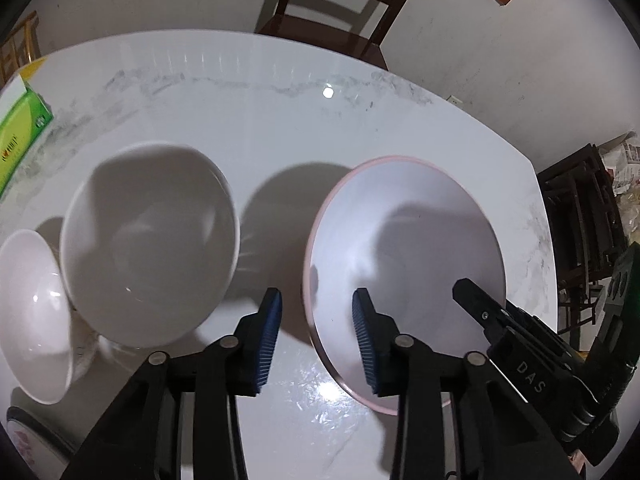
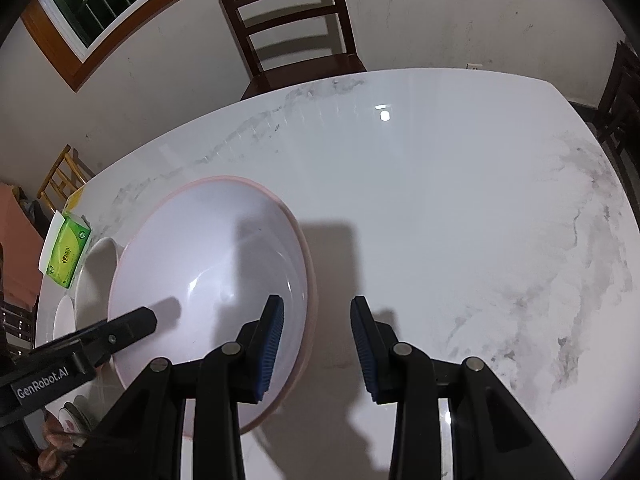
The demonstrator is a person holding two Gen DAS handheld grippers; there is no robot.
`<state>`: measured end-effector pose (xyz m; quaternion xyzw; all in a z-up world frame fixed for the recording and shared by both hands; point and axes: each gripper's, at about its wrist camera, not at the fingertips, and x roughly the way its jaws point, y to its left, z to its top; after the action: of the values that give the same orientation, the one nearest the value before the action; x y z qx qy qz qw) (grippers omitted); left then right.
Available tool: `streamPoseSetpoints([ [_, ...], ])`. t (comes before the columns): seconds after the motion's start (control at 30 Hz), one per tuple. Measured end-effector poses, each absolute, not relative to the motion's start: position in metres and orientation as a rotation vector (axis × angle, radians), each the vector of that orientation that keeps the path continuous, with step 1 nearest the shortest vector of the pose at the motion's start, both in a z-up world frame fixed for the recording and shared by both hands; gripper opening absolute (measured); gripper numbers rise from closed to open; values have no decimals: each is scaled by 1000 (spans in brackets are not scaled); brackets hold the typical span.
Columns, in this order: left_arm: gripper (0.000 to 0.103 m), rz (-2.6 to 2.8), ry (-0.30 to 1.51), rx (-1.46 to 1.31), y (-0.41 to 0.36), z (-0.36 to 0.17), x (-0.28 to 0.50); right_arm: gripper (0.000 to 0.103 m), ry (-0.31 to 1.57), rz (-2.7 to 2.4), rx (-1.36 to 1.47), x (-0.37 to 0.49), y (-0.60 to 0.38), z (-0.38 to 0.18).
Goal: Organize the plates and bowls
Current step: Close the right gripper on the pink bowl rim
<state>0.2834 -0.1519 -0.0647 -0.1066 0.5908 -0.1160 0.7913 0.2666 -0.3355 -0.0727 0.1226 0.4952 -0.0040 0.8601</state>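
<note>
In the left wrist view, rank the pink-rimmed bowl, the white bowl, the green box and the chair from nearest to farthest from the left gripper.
1. Pink-rimmed bowl: rim between the left gripper fingers.
2. White bowl: just left.
3. Green box: far left edge.
4. Chair: beyond the table.

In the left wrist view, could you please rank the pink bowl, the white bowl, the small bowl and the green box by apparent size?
1. pink bowl
2. white bowl
3. small bowl, cut off by the frame edge
4. green box, farther away and also cut off, so its rank is unsure
</note>
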Motion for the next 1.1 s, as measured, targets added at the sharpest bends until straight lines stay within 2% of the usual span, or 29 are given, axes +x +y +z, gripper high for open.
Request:
streamPoseSetpoints([
  [0.03, 21, -259, 1275, -229, -152, -67, 284, 35, 1044, -10, 261, 267, -335, -75],
  [0.13, 16, -282, 1280, -225, -153, -72, 285, 34, 1039, -11, 245, 267, -333, -77],
  [0.2, 16, -285, 1274, -228, -151, -74, 287, 21, 1043, -1, 260, 267, -333, -79],
  [0.27, 16, -297, 1269, -236, -150, -74, 287, 15, 1051, 13, 272, 268, -332, -80],
  [0.7, 15, -318, 1256, -200, -144, -61, 250, 14, 1044, -9, 263, 226, -317, -64],
  [1.1, 15, -313, 1261, -157, -108, -36, 164, 14, 1052, 29, 268, 139, -278, -54],
])
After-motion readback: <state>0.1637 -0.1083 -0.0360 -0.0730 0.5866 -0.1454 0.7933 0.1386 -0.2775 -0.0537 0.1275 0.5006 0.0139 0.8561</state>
